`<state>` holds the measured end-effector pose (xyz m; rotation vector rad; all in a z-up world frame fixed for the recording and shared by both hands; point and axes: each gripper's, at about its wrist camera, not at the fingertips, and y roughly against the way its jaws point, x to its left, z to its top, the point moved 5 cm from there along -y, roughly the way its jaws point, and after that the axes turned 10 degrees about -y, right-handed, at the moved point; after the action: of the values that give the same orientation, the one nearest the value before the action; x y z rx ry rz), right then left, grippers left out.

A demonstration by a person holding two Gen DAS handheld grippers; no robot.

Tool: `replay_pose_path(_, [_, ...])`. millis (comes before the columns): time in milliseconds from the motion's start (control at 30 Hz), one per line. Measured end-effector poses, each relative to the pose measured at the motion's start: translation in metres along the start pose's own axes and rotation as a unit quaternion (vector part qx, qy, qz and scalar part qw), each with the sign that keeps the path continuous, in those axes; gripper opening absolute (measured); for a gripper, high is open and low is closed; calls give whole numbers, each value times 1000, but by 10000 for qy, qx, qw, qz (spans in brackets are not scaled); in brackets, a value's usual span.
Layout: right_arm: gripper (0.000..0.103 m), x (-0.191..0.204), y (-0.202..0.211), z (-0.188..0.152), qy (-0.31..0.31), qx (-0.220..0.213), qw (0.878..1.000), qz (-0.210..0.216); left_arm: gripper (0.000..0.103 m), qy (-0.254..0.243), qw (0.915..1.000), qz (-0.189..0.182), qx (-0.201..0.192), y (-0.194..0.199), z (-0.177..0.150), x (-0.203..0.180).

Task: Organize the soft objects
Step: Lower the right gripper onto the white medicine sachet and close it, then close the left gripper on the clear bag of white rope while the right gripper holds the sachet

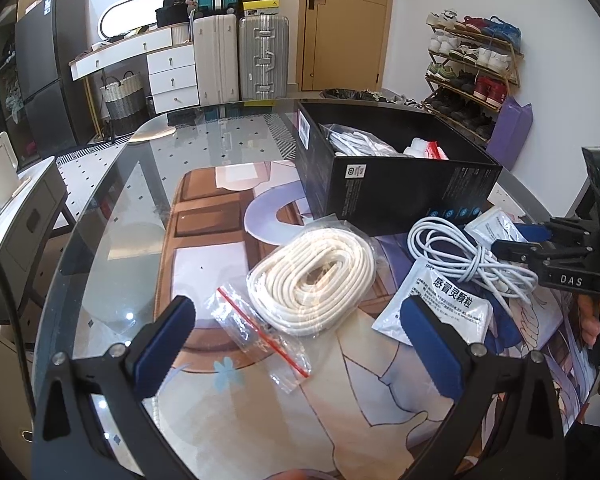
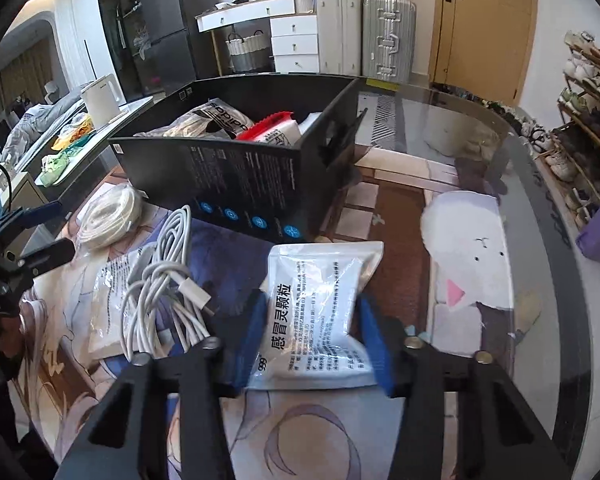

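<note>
A black box holding soft packets stands on the glass table; it also shows in the right wrist view. My left gripper is open above a small clear zip bag and a coiled cream rope. A white cable bundle and a white medicine packet lie to its right. My right gripper is shut on a second white medicine packet, just in front of the box. The right gripper also shows at the left view's right edge.
The table has a printed mat under glass, with its curved edge to the right. A purple mat and a shoe rack stand beyond. Suitcases and drawers are behind. The cable and flat packet lie left of my right gripper.
</note>
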<state>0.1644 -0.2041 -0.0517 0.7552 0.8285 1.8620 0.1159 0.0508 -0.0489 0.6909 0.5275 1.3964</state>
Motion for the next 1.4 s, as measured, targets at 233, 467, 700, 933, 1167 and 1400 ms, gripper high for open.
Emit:
replay_pose_path(233, [42, -8, 19, -17, -155, -100, 9998, -28, 103, 33, 10000, -26, 58, -1, -1, 1])
replay_pose_path(467, [42, -15, 40, -36, -356, -250, 9989, 153, 103, 186, 9996, -110, 186, -8, -3, 7])
replay_pose_path(700, [42, -13, 52, -42, -458, -383, 9979, 258, 103, 338, 9987, -123, 363, -19, -2, 12])
replay_pose_path(933, [42, -13, 64, -41, -528, -521, 9963, 425, 103, 102, 9988, 23, 474, -29, 4, 8])
replay_pose_path(1167, [42, -13, 76, -43, -550, -670, 9945, 595, 103, -150, 9985, 184, 492, -37, 13, 2])
replay_pose_path(1400, [42, -8, 78, -45, -544, -652, 9936, 739, 103, -376, 9971, 190, 635, -47, 16, -3])
